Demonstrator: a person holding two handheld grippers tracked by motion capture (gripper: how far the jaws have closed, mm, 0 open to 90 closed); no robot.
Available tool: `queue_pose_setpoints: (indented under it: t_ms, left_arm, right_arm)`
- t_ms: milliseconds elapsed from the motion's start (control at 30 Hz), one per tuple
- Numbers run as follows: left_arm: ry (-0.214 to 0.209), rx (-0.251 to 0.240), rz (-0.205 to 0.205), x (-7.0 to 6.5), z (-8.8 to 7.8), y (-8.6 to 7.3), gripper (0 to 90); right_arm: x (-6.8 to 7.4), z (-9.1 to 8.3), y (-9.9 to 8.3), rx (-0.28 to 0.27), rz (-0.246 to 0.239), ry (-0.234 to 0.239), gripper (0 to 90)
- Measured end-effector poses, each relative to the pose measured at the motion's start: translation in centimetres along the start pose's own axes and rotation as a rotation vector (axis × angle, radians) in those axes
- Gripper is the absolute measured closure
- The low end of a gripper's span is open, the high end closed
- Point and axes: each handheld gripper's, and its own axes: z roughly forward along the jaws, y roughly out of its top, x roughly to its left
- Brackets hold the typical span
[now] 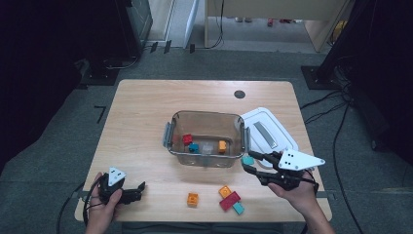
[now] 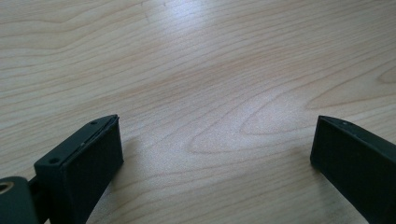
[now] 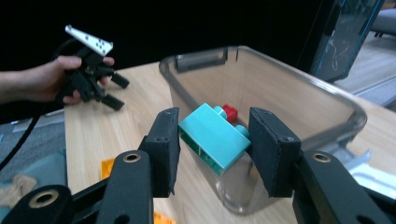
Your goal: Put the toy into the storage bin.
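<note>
My right gripper [image 1: 249, 163] hovers just outside the near right corner of a clear plastic bin [image 1: 207, 114], shut on a teal brick [image 1: 248, 160]. In the right gripper view the teal brick [image 3: 214, 136] sits tilted, pressed between the two pads of the right gripper [image 3: 214, 149], with the bin [image 3: 299, 107] right behind it and a red brick [image 3: 229, 112] inside. The bin holds red [image 1: 187, 139], teal [image 1: 194, 147] and orange [image 1: 222, 146] bricks. My left gripper [image 1: 139, 191] rests at the table's front left, open and holding nothing. In its own view the left gripper [image 2: 215, 154] has its jaws wide apart over bare wood.
A white lid [image 1: 265, 131] lies right of the bin. Loose bricks lie at the front edge: an orange one [image 1: 193, 199], another orange one [image 1: 225, 191], a red one [image 1: 230, 200] and a teal one [image 1: 238, 208]. A dark round disc [image 1: 239, 94] marks the far side of the wooden table [image 1: 146, 112].
</note>
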Motion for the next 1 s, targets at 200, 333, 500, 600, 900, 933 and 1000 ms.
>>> queue_pose_setpoints:
  t_ms: [200, 333, 500, 600, 900, 933, 1000]
  left_arm:
    - [0.000, -0.001, -0.001, 0.0, 0.0, 0.0, 2.1]
    - [0.000, -0.001, -0.001, 0.0, 0.0, 0.0, 2.1]
    - [0.000, 0.000, -0.001, 0.0, 0.0, 0.0, 2.1]
    - [0.000, 0.002, 0.000, 0.0, 0.0, 0.0, 2.1]
    - [0.001, -0.002, -0.001, 0.0, 0.0, 0.0, 2.1]
    - [0.001, -0.003, -0.001, 0.0, 0.0, 0.0, 2.1]
    - [0.001, -0.002, -0.001, 0.0, 0.0, 0.0, 2.1]
  right_arm:
    - [-0.4, 0.9, 1.4, -0.022, -0.009, -0.012, 55.5]
    - [-0.6, 1.6, 2.0, -0.033, -0.014, -0.016, 55.4]
    - [-1.3, 3.5, 3.0, -0.033, -0.014, -0.031, 55.4]
    - [-1.5, 4.2, 3.3, -0.033, -0.013, -0.036, 55.4]
    - [-2.4, 7.6, 3.8, 0.036, 0.017, -0.077, 55.4]
    - [-2.7, 8.5, 4.0, 0.083, 0.029, -0.097, 55.5]
    - [-3.1, 9.2, 4.1, 0.124, 0.052, -0.099, 55.4]
